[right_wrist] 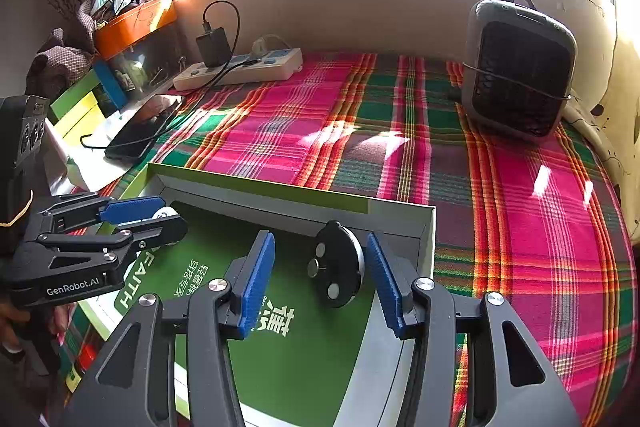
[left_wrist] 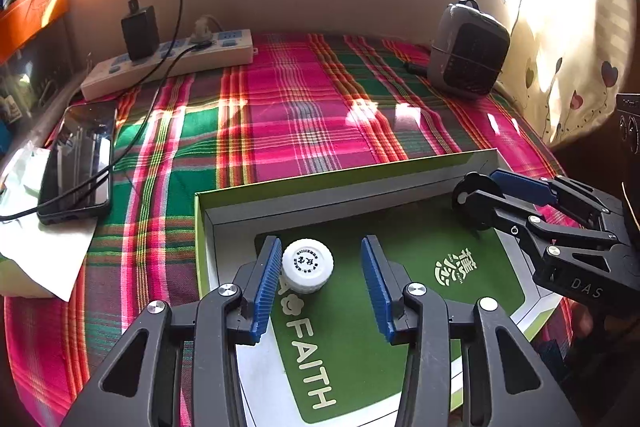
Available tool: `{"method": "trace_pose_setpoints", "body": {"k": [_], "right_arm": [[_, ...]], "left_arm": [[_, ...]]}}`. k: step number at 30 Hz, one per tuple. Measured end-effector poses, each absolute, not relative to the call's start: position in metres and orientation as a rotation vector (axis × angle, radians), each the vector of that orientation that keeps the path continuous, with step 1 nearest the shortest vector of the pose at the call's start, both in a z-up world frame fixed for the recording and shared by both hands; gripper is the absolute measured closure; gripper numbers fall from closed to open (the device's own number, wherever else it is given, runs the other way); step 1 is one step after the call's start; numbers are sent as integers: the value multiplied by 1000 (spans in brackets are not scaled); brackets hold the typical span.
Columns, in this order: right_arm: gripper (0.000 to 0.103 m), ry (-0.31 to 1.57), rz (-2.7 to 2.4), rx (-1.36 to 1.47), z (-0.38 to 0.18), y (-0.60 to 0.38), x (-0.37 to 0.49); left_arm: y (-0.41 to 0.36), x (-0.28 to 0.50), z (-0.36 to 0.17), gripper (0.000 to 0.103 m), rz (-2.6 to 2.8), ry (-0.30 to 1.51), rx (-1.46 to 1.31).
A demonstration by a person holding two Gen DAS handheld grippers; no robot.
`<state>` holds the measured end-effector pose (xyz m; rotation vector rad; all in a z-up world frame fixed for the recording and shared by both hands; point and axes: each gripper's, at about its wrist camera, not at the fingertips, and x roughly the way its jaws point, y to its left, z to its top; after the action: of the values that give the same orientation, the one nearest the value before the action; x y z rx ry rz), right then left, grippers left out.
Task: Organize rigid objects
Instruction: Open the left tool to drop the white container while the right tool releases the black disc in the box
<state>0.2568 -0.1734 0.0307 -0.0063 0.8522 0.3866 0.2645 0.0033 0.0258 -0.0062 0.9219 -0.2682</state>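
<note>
**plaidfan:** What's around your tongs in the left-hand camera?

**me:** Loads. Pink-and-green plaid cloth (left_wrist: 304,107) over the whole surface, a white power strip (left_wrist: 172,61) at the back with a black charger brick (left_wrist: 140,31) plugged in, a black phone (left_wrist: 78,161) lying flat on the left, and a grey boxy fan heater (left_wrist: 468,53) back right. Nothing blocks my left gripper (left_wrist: 322,281). It's over a shallow green-and-white cardboard box lid (left_wrist: 348,179) printed "FAITH". Blue pads are apart, and a small white ribbed plastic bottle cap (left_wrist: 307,265) sits upright on the lid's floor between them, just beside the left pad. I can't tell if it touches, but nothing is clamped.

**plaidfan:** And the other camera?

**me:** Same cloth (right_wrist: 520,227), heater (right_wrist: 520,67), strip (right_wrist: 240,67) and phone (right_wrist: 140,135), plus an orange tray (right_wrist: 136,23) of clutter on the left. My right gripper (right_wrist: 320,277) is over the lid's (right_wrist: 400,223) far right corner, jaws spread. A black round disc (right_wrist: 338,267) with three small silver studs on its face stands on edge between the pads, tilted, touching neither. The left gripper (right_wrist: 160,217) pokes in from the left edge with the cap half hidden behind its finger.
</note>
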Motion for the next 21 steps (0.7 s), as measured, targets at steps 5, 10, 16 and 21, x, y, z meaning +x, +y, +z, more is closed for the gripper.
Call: {"method": "trace_pose_setpoints", "body": {"k": [5,10,16,21], "right_arm": [[53,842,381,-8,36,-174,248],[53,830,376,-4,43,-176,237],[53,812,375,-5,52,-178,219],[53,795,374,5,60,-181,201]], "left_arm": [[6,253,32,61,-263,906,-8],[11,241,39,61,-259,891,-21],[15,222,50,61,-261,867,-26],[19,204,56,61,-262,851,-37]]}}
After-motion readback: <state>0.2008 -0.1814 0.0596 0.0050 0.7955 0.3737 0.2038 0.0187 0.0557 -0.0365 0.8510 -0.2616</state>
